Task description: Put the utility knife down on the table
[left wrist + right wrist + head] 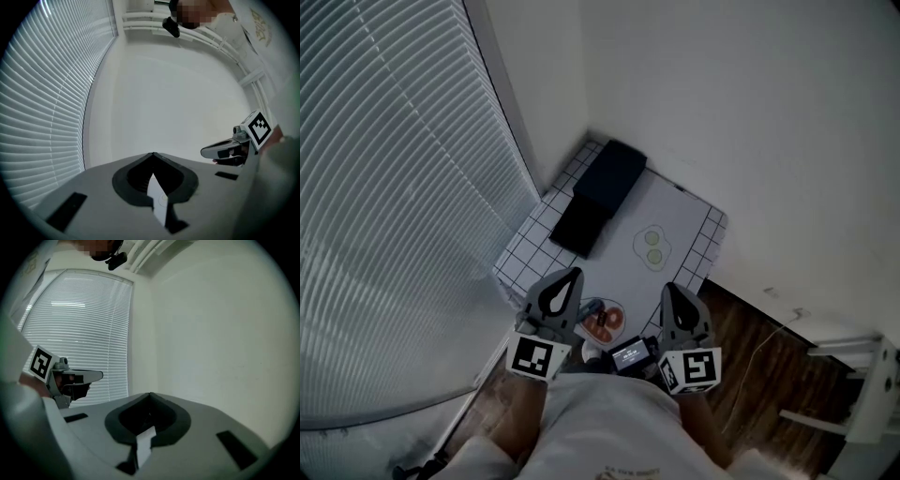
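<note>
**Both tools shut and empty, held high over the desk**

Here we are, looking down past the person's white shirt, and both tools are up in front of the chest, well above the desk (532, 246). The left tool (153, 154) has its jaws pressed tip to tip, with nothing caught between them. It points level at the bare white wall, with the window blinds (394, 187) off to its side. The right tool (150, 394) is the same: jaws fully together and empty, aimed at the corner where the blinds meet the wall. Each tool can be seen from the other's camera, side by side and apart.

Down on the desk, which wears a white cover with a dark grid, a long black case (600, 192) lies along the far left side. Beside it sits a pale mat (667, 211) with two small green rounds (653, 246) on it. At the near edge, showing between the two tools, lies an orange-red object (605, 321). It is too small and too hidden to tell whether it is the utility knife. Neither tool has hold of the knife. Dark wooden floor (750, 347) shows to the right of the desk.
</note>
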The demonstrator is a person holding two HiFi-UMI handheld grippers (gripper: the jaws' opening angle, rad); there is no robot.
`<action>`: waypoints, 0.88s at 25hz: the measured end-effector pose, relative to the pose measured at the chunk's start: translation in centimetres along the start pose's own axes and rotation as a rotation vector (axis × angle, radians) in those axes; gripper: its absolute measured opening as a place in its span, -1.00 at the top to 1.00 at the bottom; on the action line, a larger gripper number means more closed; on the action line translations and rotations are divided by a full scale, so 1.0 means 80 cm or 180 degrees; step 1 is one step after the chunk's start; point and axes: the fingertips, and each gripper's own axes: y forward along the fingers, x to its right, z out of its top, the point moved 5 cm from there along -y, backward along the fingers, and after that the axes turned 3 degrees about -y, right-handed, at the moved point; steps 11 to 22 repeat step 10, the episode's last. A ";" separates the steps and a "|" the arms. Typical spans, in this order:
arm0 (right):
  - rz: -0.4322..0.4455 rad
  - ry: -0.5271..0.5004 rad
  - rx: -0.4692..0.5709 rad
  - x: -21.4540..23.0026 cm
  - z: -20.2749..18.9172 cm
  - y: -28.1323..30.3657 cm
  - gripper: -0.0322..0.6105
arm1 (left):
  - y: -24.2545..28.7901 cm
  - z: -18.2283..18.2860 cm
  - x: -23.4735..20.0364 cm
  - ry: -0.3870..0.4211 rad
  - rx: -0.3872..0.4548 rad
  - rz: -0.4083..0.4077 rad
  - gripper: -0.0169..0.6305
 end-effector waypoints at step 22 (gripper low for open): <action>-0.0064 0.0031 -0.0005 0.009 0.002 0.013 0.88 | 0.010 0.000 -0.010 0.0040 0.0074 0.0048 0.92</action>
